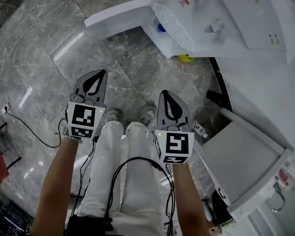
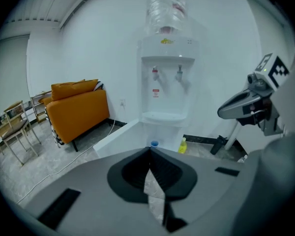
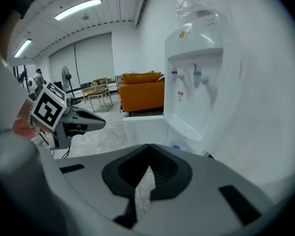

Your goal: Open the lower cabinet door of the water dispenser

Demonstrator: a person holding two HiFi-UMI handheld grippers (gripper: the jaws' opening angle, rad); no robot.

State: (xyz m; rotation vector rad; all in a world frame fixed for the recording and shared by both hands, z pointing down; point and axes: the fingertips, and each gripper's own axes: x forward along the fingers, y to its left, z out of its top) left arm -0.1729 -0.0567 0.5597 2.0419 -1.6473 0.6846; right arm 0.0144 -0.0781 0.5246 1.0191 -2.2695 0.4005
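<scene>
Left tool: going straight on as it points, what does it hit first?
Likely the tiled floor just short of the open cabinet door; the left tool tilts down. Depth is unclear, so maybe the door itself.

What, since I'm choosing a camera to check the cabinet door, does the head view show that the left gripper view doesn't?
Only the head view shows the person's white trousers, the shoes and the black cable on the floor.

Only the left gripper view shows the orange sofa, the chairs beside it, and the water bottle on top of the water dispenser.

Both show the water dispenser, its lower door swung open, the yellow bottle on the floor beside it, and the right gripper.
</scene>
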